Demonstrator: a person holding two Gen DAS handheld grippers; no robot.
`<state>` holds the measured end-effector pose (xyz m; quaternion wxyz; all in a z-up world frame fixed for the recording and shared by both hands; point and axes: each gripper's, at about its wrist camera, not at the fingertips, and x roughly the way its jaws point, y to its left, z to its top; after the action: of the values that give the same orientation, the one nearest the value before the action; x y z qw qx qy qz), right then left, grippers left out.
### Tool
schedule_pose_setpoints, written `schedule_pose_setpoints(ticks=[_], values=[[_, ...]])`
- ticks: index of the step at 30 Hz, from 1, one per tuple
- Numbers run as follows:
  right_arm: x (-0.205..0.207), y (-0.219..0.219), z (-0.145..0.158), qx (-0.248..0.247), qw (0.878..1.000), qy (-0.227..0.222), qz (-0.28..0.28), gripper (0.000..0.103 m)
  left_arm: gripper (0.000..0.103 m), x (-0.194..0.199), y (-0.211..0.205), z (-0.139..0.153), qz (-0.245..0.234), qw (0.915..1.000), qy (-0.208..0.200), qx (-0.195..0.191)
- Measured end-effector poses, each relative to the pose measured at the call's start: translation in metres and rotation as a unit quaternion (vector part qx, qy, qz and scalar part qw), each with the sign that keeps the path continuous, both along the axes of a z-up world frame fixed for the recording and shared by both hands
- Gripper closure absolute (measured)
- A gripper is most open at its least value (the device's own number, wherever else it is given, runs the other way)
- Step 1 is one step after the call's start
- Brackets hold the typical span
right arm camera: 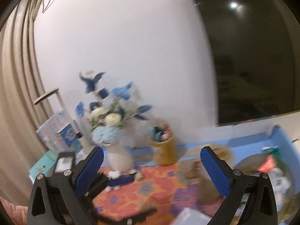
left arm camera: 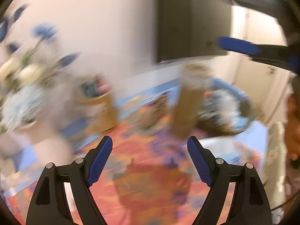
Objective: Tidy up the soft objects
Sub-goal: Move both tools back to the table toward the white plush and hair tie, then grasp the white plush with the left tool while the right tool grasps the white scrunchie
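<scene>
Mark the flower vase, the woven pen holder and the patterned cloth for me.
flower vase [right arm camera: 120,161]: right wrist view, on its pale body below the blooms.
woven pen holder [right arm camera: 165,152]: right wrist view, on its tan side wall.
patterned cloth [right arm camera: 138,193]: right wrist view, on a bare orange patch.

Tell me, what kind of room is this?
Probably a room in a home: a vase of flowers stands on a table with a bright patterned cloth, beside beige curtains and a dark wall-mounted screen.

The left hand-held gripper hangs with jaws apart and empty over an orange patterned table (all blurred); a tan holder stands beyond.
</scene>
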<state>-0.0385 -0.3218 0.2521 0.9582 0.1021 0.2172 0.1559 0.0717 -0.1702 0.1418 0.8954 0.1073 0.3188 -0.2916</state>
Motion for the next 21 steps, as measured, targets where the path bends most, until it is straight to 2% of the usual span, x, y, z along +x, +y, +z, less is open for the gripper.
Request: schedule_pose_setpoints(ticks=[2, 5, 9, 11, 16, 21], values=[[0.007, 0.019, -0.016, 0.022, 1.0, 0.002, 0.02, 0.0, 0.022, 0.017, 0.034, -0.011, 0.035, 0.9993, 0.011, 0.007], [0.023, 0.04, -0.039, 0.048, 0.998, 0.018, 0.035, 0.0, 0.022, 0.035, 0.081, -0.022, 0.073, 0.997, 0.026, -0.004], [0.05, 0.063, -0.068, 0.078, 0.994, 0.052, 0.062, 0.0, 0.022, 0.047, 0.119, -0.037, 0.101, 0.9944, 0.03, -0.001], [0.064, 0.078, -0.085, 0.082, 0.991, 0.072, 0.077, 0.0, 0.022, 0.054, 0.132, -0.049, 0.101, 0.9941, 0.039, 0.0], [0.101, 0.104, -0.127, 0.089, 0.987, 0.115, 0.075, 0.0, 0.022, 0.069, 0.147, -0.083, 0.096, 0.993, 0.069, 0.008], [0.133, 0.115, -0.166, 0.061, 0.987, 0.147, 0.037, 0.0, 0.022, 0.078, 0.153, -0.1, 0.069, 0.9934, 0.09, -0.018]])
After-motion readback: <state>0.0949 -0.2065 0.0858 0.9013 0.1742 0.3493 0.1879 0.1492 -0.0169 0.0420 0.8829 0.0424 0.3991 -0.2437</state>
